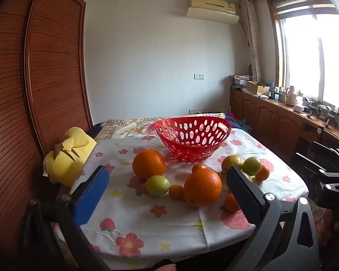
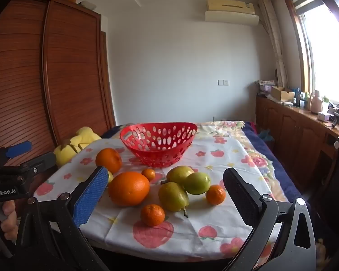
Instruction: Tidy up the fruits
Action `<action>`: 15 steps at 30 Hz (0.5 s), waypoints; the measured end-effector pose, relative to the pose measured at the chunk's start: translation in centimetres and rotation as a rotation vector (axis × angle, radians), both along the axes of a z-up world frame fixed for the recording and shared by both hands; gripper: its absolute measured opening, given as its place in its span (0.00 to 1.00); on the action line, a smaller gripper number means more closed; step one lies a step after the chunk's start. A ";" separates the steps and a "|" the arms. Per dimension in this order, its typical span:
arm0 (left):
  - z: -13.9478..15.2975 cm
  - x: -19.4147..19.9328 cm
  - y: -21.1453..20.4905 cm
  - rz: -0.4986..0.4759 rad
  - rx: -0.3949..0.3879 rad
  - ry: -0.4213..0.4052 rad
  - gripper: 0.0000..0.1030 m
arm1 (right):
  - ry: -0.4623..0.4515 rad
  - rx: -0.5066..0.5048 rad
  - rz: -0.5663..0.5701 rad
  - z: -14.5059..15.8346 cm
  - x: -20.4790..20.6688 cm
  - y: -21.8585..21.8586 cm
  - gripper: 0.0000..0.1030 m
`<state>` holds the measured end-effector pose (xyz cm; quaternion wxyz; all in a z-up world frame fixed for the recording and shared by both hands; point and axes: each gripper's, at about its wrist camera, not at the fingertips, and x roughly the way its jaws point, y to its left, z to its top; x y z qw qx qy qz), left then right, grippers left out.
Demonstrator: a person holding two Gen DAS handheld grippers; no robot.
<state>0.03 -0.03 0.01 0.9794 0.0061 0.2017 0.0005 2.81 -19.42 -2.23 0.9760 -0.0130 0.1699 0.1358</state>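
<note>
1. On the flowered tablecloth (image 2: 217, 158), in front of the empty red basket (image 2: 158, 143), lie my fruits: two big oranges (image 2: 128, 188), small mandarins (image 2: 152, 215), green pears (image 2: 173, 196).
2. From my right claw (image 2: 166, 197) I see two pears touching a green round fruit (image 2: 196, 183); the left view half hides them behind a finger.
3. From my left claw (image 1: 167, 193) the yellow plush (image 1: 70, 155) shows fully.
4. Both claws gape wide apart, gripping nothing, short of the fruit.
</note>
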 end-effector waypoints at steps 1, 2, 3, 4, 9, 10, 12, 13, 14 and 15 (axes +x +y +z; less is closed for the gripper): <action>0.0 0.0 0.0 0.002 0.003 -0.006 1.00 | -0.003 -0.001 0.002 0.0 0.0 0.0 1.00; 0.0 0.0 0.0 0.002 0.002 -0.007 1.00 | -0.002 -0.001 0.002 0.0 0.0 0.0 1.00; 0.0 0.0 0.0 0.001 0.000 -0.009 1.00 | -0.003 -0.001 0.003 0.0 -0.1 0.0 1.00; 0.0 0.0 0.0 0.001 0.000 -0.006 1.00 | -0.003 -0.001 0.003 0.0 -0.1 0.0 1.00; 0.1 -0.1 0.0 0.000 0.010 0.000 1.00 | -0.005 -0.002 0.000 0.0 -0.2 0.0 1.00; 0.1 -0.2 0.1 0.001 0.012 0.000 1.00 | -0.006 -0.002 0.001 0.1 -0.2 0.0 1.00; 0.1 -0.1 0.0 0.000 0.011 0.000 1.00 | -0.004 -0.001 0.001 0.1 -0.2 0.0 1.00; 0.1 0.0 -0.1 0.001 0.011 0.001 1.00 | -0.004 0.001 0.001 0.1 -0.2 0.0 1.00; 0.0 0.0 -0.1 0.001 0.010 0.001 1.00 | -0.005 0.001 0.001 0.1 -0.2 0.0 1.00; 0.0 0.0 -0.1 0.001 0.011 0.001 1.00 | -0.006 -0.002 0.000 0.1 -0.2 0.0 1.00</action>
